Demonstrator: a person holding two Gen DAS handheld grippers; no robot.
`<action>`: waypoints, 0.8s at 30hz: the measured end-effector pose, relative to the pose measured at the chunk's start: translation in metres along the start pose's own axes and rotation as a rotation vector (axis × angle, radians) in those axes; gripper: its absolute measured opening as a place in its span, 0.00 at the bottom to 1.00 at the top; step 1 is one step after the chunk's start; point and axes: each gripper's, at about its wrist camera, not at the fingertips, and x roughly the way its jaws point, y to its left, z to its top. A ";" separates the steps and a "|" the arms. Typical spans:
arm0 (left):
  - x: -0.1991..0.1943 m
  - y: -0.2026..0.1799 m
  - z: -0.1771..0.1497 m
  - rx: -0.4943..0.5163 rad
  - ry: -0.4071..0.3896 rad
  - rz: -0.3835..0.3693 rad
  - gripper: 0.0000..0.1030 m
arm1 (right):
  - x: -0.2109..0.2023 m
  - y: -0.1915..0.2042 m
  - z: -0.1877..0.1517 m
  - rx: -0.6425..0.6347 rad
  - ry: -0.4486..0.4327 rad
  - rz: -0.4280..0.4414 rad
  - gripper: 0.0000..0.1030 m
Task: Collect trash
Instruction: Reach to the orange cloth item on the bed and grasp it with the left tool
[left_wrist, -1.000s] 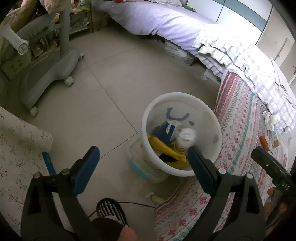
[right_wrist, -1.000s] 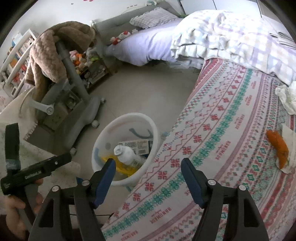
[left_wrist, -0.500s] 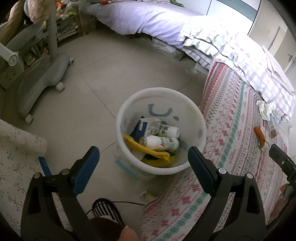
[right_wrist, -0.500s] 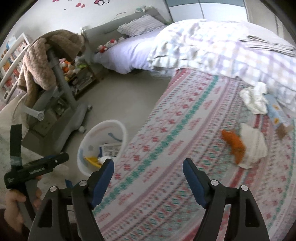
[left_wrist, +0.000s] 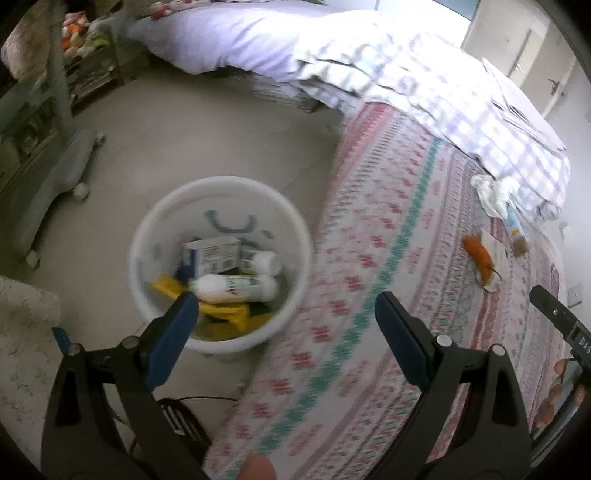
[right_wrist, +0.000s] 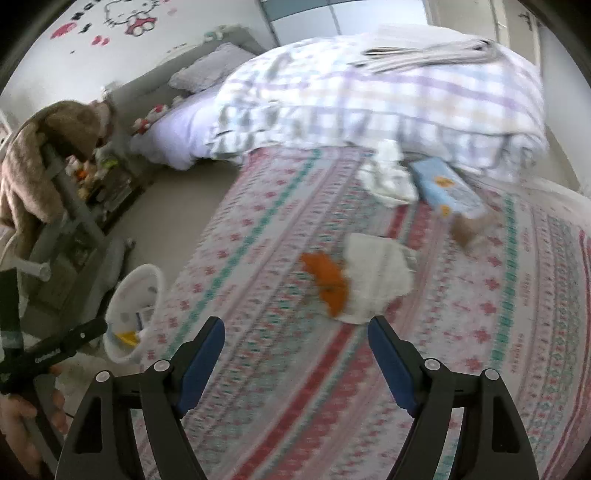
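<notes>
Right claw (right_wrist: 295, 345) spread, just been opening, nothing between; orange peel (right_wrist: 327, 282) lies touching white tissue (right_wrist: 376, 278).

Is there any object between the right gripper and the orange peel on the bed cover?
Nothing visible. The right gripper is open and empty, and only bare patterned bed cover lies between it and the orange peel, which rests against a white tissue.
</notes>
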 end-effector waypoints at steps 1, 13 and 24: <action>0.002 -0.007 0.001 0.009 0.003 -0.005 0.93 | -0.002 -0.007 0.000 0.007 -0.001 -0.007 0.79; 0.020 -0.092 0.001 0.107 0.020 -0.061 0.93 | -0.022 -0.075 -0.006 0.029 -0.004 -0.113 0.79; 0.040 -0.163 -0.005 0.188 0.022 -0.116 0.93 | -0.021 -0.114 -0.008 0.085 0.005 -0.140 0.79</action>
